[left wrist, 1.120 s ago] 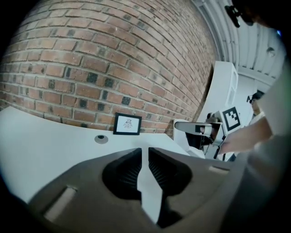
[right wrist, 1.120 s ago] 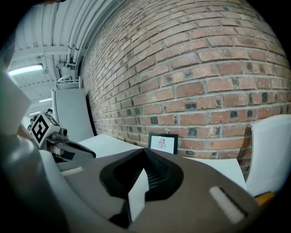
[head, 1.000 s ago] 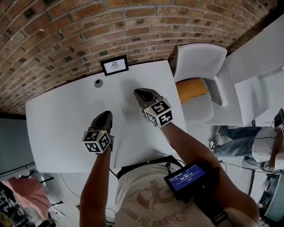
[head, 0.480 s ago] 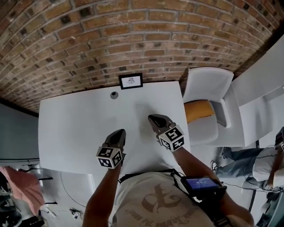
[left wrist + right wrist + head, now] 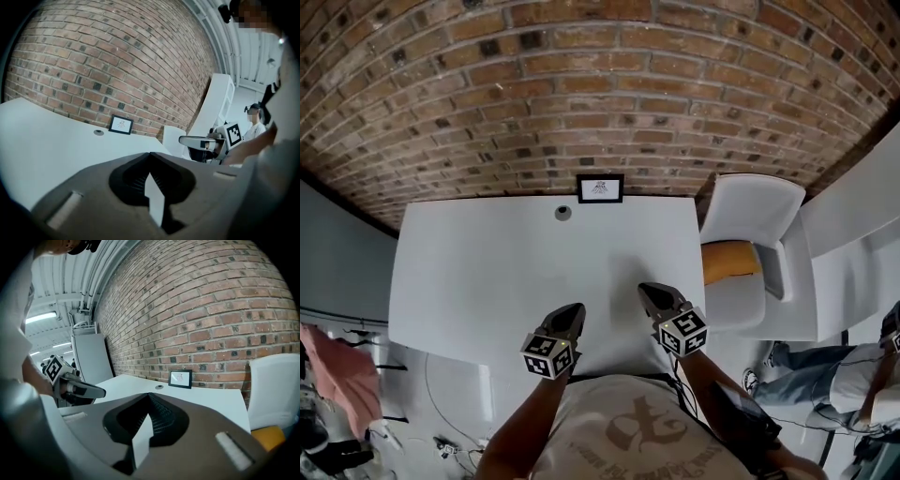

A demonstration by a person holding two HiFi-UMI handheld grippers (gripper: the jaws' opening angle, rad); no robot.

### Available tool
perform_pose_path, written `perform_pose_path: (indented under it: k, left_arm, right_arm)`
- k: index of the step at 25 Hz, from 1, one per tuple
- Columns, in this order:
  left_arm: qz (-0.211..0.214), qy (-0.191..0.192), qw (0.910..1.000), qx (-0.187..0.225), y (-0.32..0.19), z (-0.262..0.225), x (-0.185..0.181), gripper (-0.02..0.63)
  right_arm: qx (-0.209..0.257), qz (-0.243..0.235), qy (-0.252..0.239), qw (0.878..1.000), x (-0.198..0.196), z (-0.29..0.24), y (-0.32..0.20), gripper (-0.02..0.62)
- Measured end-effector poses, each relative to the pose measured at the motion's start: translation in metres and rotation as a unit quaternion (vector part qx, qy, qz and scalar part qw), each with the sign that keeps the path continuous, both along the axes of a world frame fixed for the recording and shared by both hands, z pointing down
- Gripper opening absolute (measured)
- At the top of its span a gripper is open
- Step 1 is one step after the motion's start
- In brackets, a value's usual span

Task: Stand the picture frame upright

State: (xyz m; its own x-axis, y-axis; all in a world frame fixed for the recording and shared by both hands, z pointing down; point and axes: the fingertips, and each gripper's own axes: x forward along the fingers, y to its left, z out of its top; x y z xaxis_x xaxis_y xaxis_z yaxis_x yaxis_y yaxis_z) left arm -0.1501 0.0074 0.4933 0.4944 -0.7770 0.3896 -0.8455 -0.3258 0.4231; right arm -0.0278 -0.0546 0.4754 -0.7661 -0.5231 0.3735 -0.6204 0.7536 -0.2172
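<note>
A red-brown brick wall (image 5: pixel 600 94) is seen filling the upper part of the head view. Below it, a broad white rectangular table (image 5: pixel 478 272) is set with its far edge along the foot of the wall. A white moulded chair (image 5: pixel 750 211) with an orange seat cushion (image 5: pixel 733 262) is placed just beside the table's right end.

The dark grey left hand-held gripper (image 5: pixel 573 310), fitted with a marker cube at its rear, is held over the table's near edge. The right hand-held gripper (image 5: pixel 646 290), of the same build, is held near it on the right. The two are kept apart from each other and are pointed toward the wall. In the left gripper view the jaws are seen brought together tip to tip, with nothing caught between them. In the right gripper view the jaws are likewise seen fully closed, and nothing is held.

The small black-rimmed rectangular picture frame (image 5: pixel 600 188), with a white print inside, is found standing upright at the middle of the table's far edge, close to the brick wall. Its face is turned toward the grippers, and it is well apart from both. Whether the wall is touched cannot be told. A small round grey grommet (image 5: pixel 563 213) is set in the tabletop just left of the frame and in front of it.
</note>
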Motion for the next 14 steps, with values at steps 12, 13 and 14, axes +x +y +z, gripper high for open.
perform_pose_path:
  k: [12, 13, 14]
  left_arm:
    - [0.021, -0.002, 0.9997, 0.014, 0.000, -0.007, -0.007, 0.003]
    - [0.022, -0.003, 0.9996, 0.015, 0.001, -0.007, -0.009, 0.004]
    - [0.023, -0.004, 0.9996, 0.016, 0.001, -0.007, -0.010, 0.004]
  right_arm:
    - [0.012, 0.009, -0.002, 1.000, -0.009, -0.009, 0.005, 0.008]
    - [0.013, 0.010, -0.002, 1.000, -0.010, -0.010, 0.005, 0.008]
    - [0.014, 0.011, -0.003, 1.000, -0.011, -0.011, 0.006, 0.008]
